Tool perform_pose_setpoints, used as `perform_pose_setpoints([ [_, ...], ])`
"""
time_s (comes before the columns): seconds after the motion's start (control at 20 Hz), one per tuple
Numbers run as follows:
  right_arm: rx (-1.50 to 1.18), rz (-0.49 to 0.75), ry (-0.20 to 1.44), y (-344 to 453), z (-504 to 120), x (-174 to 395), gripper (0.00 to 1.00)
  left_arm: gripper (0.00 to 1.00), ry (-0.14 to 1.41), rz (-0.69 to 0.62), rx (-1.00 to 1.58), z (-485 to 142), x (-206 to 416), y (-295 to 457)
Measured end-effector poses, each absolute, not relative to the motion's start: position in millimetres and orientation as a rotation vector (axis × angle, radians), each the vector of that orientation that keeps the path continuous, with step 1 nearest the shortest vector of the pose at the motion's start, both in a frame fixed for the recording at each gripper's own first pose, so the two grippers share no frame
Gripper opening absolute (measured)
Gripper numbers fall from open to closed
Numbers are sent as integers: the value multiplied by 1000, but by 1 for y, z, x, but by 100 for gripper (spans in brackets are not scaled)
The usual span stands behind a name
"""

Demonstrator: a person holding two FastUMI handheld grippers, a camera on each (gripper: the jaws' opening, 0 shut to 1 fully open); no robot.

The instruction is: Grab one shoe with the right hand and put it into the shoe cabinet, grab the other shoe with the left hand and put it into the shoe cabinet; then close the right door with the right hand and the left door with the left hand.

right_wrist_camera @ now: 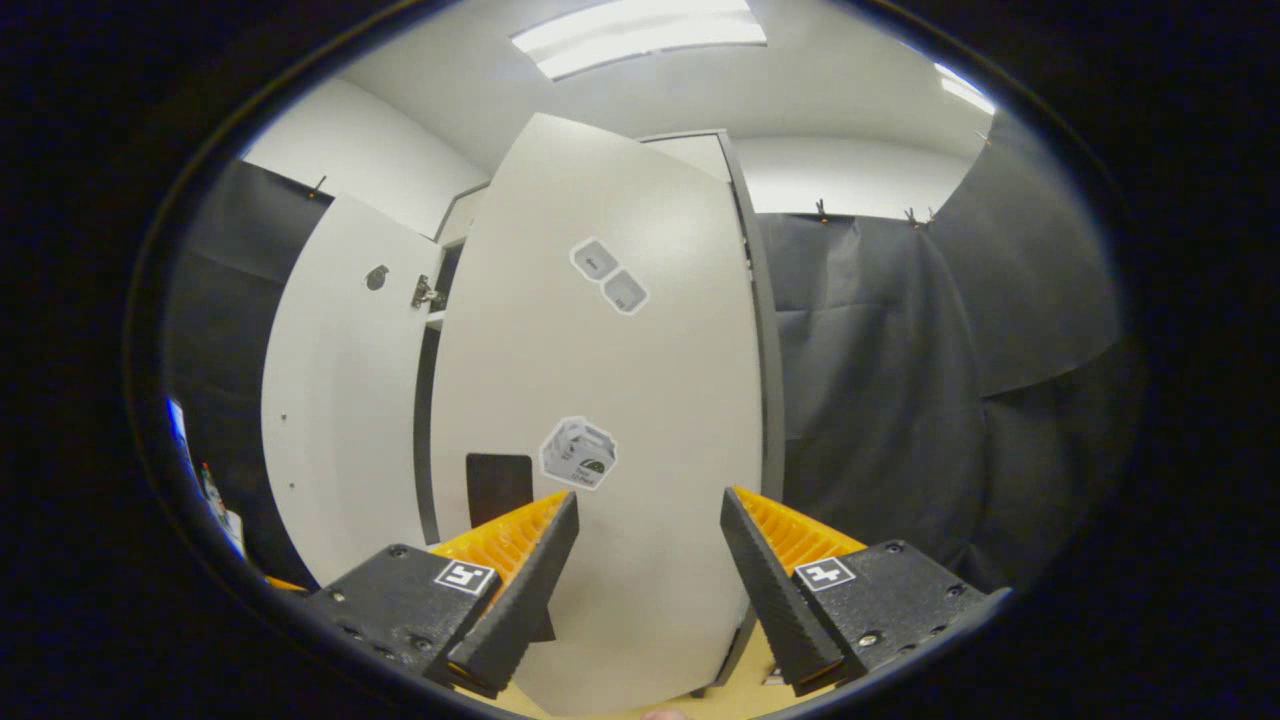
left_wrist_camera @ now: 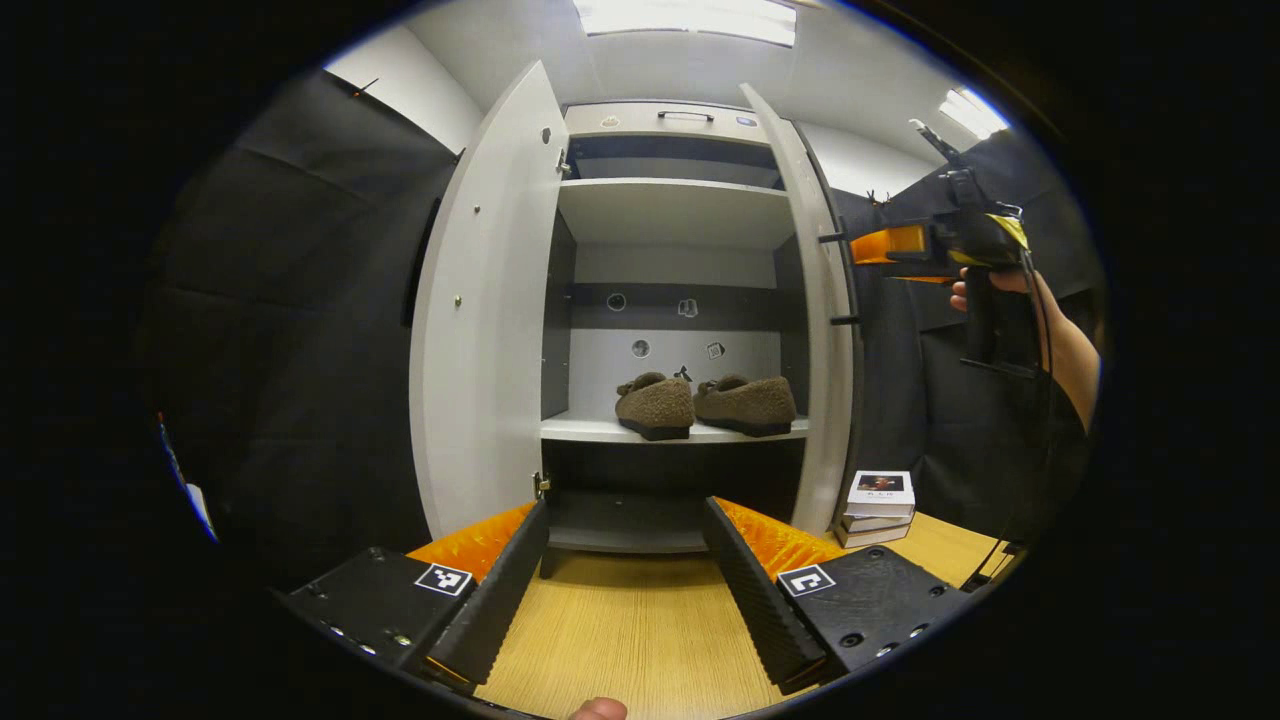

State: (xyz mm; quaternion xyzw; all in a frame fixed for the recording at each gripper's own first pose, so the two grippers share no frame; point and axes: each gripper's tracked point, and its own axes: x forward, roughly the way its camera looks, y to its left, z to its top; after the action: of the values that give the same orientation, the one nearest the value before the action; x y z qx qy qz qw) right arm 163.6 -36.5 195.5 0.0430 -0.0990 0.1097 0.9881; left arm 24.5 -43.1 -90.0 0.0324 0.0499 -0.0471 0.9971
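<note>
Two brown fuzzy shoes, one point(left_wrist_camera: 656, 404) on the left and one point(left_wrist_camera: 746, 403) on the right, rest side by side on a shelf point(left_wrist_camera: 590, 431) of the white shoe cabinet. Both doors stand open: the left door point(left_wrist_camera: 490, 310) and the right door point(left_wrist_camera: 820, 300). My left gripper point(left_wrist_camera: 625, 520) is open over the wooden table, well short of the cabinet. In the left gripper view the right gripper point(left_wrist_camera: 850, 280), held by a hand, is beside the right door's outer face. In the right gripper view my right gripper point(right_wrist_camera: 648, 510) is open close to that door point(right_wrist_camera: 610, 400), with the left door point(right_wrist_camera: 340, 400) beyond.
A small stack of books point(left_wrist_camera: 878, 505) lies on the wooden table point(left_wrist_camera: 630, 630) to the right of the cabinet's foot. Black cloth walls close in on both sides. Stickers point(right_wrist_camera: 578, 453) mark the right door's outer face.
</note>
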Motion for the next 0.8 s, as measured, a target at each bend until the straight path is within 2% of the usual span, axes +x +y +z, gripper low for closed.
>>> perform_pose_setpoints([
  [0.05, 92, 227, -196, -28, 195, 171, 95, 95, 101, -93, 64, -90, 24, -43],
  [0.15, 88, 228, -195, -18, 196, 180, 92, 95, 104, -89, 66, -92, 21, -41],
  [0.35, 67, 204, -205, -21, 197, 178, 94, 95, 104, -91, 58, -93, 20, -43],
  [0.5, 65, 188, -216, -30, 194, 158, 97, 95, 105, -95, 50, -92, 21, -44],
  [0.8, 46, 128, -210, -50, 159, 102, 96, 95, 102, -121, 48, -87, 24, -54],
])
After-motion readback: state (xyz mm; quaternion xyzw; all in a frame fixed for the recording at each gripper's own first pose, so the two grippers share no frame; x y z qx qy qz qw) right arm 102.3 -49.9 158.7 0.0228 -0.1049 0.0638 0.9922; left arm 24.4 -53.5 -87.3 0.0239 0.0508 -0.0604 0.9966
